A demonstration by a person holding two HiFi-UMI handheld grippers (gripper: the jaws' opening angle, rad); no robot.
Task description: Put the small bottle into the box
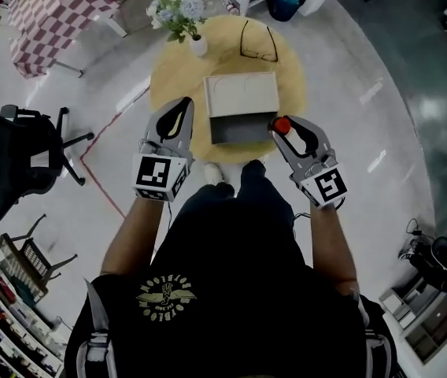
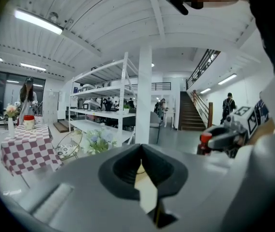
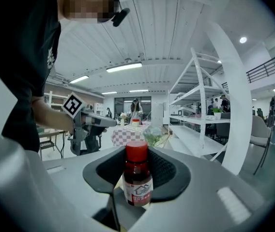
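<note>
The small brown bottle [image 3: 137, 178], with a red cap and a white label, stands upright between the jaws of my right gripper [image 3: 137, 164], which is shut on it. In the head view the bottle's red cap [image 1: 282, 124] shows at the tip of the right gripper [image 1: 285, 132], just right of the box's front corner. The beige box [image 1: 241, 94] lies on the round wooden table [image 1: 290, 77], its open grey side facing me. My left gripper [image 1: 182, 110] hovers at the box's left front corner, its jaws meeting at the tips with nothing between them [image 2: 141, 148].
A vase of flowers [image 1: 180, 10] and a pair of glasses [image 1: 259, 42] stand on the table behind the box. A black office chair [image 1: 19, 160] is at the left and a checkered table [image 1: 50, 14] at the far left. Shelves line the lower left.
</note>
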